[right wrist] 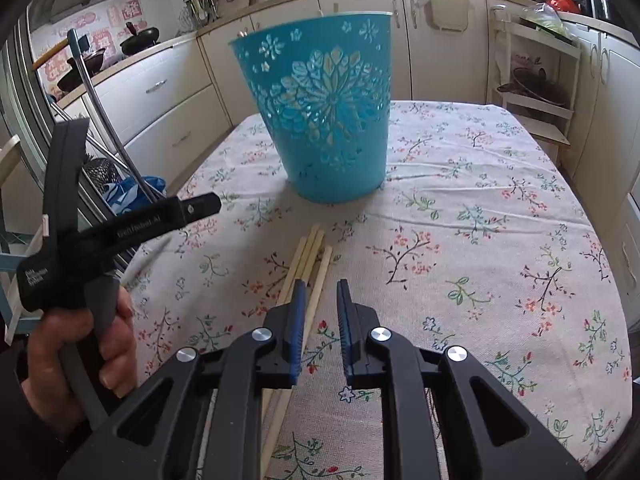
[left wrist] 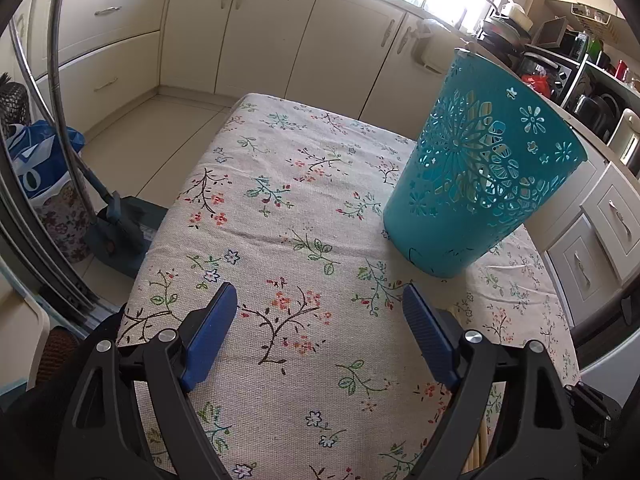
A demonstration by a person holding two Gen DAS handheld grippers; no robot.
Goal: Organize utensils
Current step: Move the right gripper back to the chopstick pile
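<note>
The chopsticks [right wrist: 308,264], a loose bundle of pale wooden sticks, lie on the flowered tablecloth [right wrist: 480,220] just ahead of and under the right gripper [right wrist: 322,286]. Its left finger [right wrist: 298,312] overlaps them in the right wrist view, while the narrow gap between its two blue pads shows only cloth. The jaws stand a little apart and pinch nothing. Whether the finger touches the sticks cannot be told.

Beyond the chopsticks the teal basket [right wrist: 324,120] with cut-out flowers stands upright on the table, well clear of both grippers.

The left gripper [left wrist: 320,296] hovers over bare cloth with its jaws spread wide and nothing between them; the basket [left wrist: 480,176] is ahead and to its right. In the right wrist view the left hand [right wrist: 80,344] grips that tool's handle at the table's left edge.

The near ends of the chopsticks vanish beneath the right gripper's black body. In the left wrist view only slivers of them [left wrist: 478,452] show past the right finger [left wrist: 428,332]. The basket's inside is hidden.
</note>
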